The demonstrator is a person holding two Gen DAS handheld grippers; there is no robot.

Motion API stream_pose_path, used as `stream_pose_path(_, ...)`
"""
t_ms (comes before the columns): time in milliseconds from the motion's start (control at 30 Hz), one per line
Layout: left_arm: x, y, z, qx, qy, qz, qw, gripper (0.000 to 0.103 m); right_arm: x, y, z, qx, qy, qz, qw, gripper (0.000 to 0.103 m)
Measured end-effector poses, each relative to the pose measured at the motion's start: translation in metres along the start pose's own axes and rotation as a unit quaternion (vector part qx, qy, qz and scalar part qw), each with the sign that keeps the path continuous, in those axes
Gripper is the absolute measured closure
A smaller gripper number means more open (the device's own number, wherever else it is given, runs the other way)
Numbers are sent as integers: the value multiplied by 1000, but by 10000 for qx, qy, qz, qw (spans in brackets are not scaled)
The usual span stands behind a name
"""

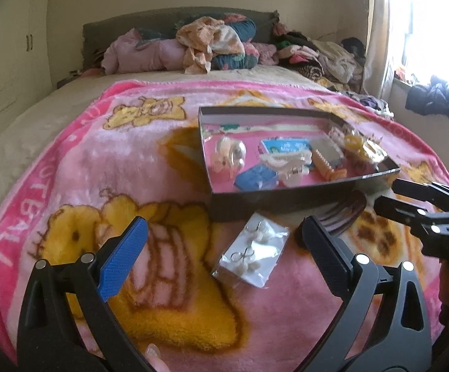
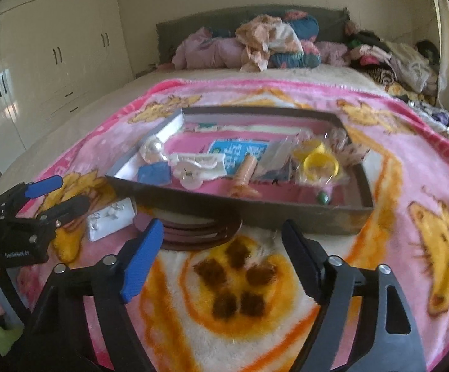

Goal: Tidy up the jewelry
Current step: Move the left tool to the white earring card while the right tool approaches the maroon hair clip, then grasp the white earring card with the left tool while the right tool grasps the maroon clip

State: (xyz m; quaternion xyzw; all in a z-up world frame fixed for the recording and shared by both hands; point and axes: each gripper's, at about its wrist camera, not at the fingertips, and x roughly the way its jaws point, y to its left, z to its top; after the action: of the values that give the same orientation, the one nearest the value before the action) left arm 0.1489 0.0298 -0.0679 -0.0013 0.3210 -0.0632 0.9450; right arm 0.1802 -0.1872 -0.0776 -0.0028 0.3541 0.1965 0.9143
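Pink blanket [image 1: 78, 155] with yellow bears covers the bed [image 1: 16, 130] I am working over, with heaped clothes [image 1: 212, 40] at the headboard and white cupboards [image 2: 53, 52] along the wall. On the blanket lies a shallow dark tray [image 2: 240, 210] with jewelry inside: pearls [image 2: 153, 148], a blue pad [image 2: 154, 173], a white clip [image 2: 193, 167], a blue card [image 2: 240, 152], an orange comb [image 2: 246, 170] and yellow bangles [image 2: 320, 162]. Just in front of the tray's near wall sit brown bangles [image 2: 193, 232], stacked flat and partly tucked against the tray. Beside them, left of the stack, lies an earring card [image 1: 252, 248] in clear wrap, flat on the blanket and apart from the tray. My left gripper [image 1: 224, 248] hangs over that card with its jaws spread wide on either side of it, not touching it and holding nothing. My right gripper [image 2: 224, 248] points down at the brown bangles, its jaws also well apart, empty, with the stack lying between and just beyond the fingertips. From the left wrist view I see the right gripper near the tray's near right corner.
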Motion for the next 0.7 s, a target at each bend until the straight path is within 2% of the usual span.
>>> stream_pose_path(233,19,-3,-9,206,251,-129,9994,13,27,5,-2,-6,275,28,9996,38)
stream_pose_path(367,29,-5,-11,246,385,-244,9987,21,38,4,-2,127,395,155,9990,47)
stream_pose_path(467,35,-7,-14,269,509,-288,9979,38,41,3,-2,231,427,250,9985,59)
stream_pose_path(533,37,-8,-15,256,563,-335,9975,42,41,1,-1,294,413,294,9983,65)
stream_pose_path(600,37,-11,-16,306,577,-370,9972,54,39,0,0,374,377,369,9979,76)
stream_pose_path(667,37,-15,-16,397,599,-399,9966,75,34,-2,1,449,312,449,9975,81)
stream_pose_path(700,37,-18,-17,451,608,-439,9962,80,32,-3,1,458,278,479,9974,83)
